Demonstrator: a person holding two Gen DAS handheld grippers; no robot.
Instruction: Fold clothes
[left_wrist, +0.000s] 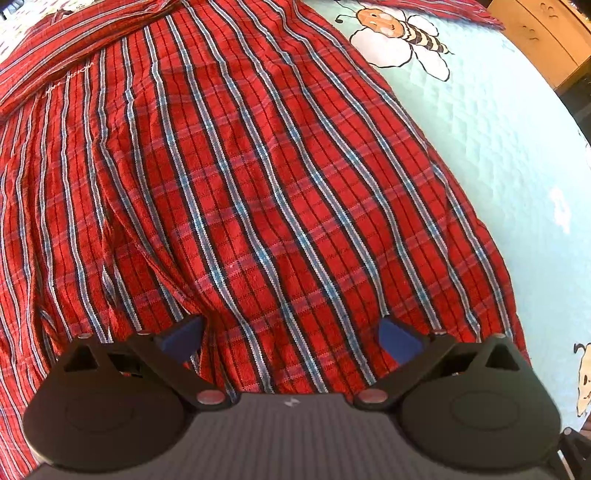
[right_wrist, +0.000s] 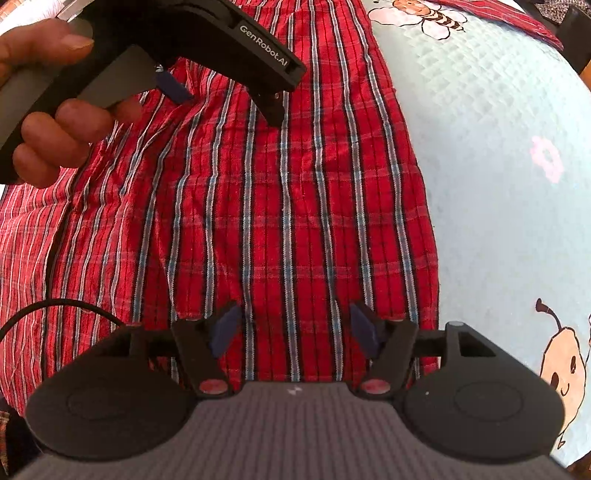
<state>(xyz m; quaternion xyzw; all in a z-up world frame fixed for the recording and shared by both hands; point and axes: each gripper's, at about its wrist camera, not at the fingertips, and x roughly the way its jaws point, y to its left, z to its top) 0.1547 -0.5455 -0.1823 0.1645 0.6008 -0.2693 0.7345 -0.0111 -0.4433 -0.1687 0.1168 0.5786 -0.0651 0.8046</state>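
- The red plaid shirt (left_wrist: 236, 177) lies spread on a pale blue quilted bedspread (left_wrist: 498, 155), covering most of what both wrist views show.
- Its cloth is bright red, crossed by long white-and-blue stripes edged in black, with fainter bands running across them.
- The fabric is creased and rumpled; in the left wrist view a folded band of the same cloth, perhaps a sleeve or collar, lies across the far left corner.
- The shirt's right edge runs along bare bedspread, which is printed with a cartoon bee (left_wrist: 402, 33) on a white flower.
- The left tool (left_wrist: 291, 339) hangs steeply over the shirt with its blue-padded fingers apart and only flat cloth showing between them.
- The right tool (right_wrist: 295, 328) also points down at the shirt, near its right edge, with fingers apart and nothing clamped.
- In the right wrist view, a hand (right_wrist: 55, 122) grips the left tool's handle at the upper left.
- White lettering on that tool's black body reads "GenRobot.AI" (right_wrist: 264, 46).
- A black cable (right_wrist: 55, 306) loops over the cloth at the lower left.
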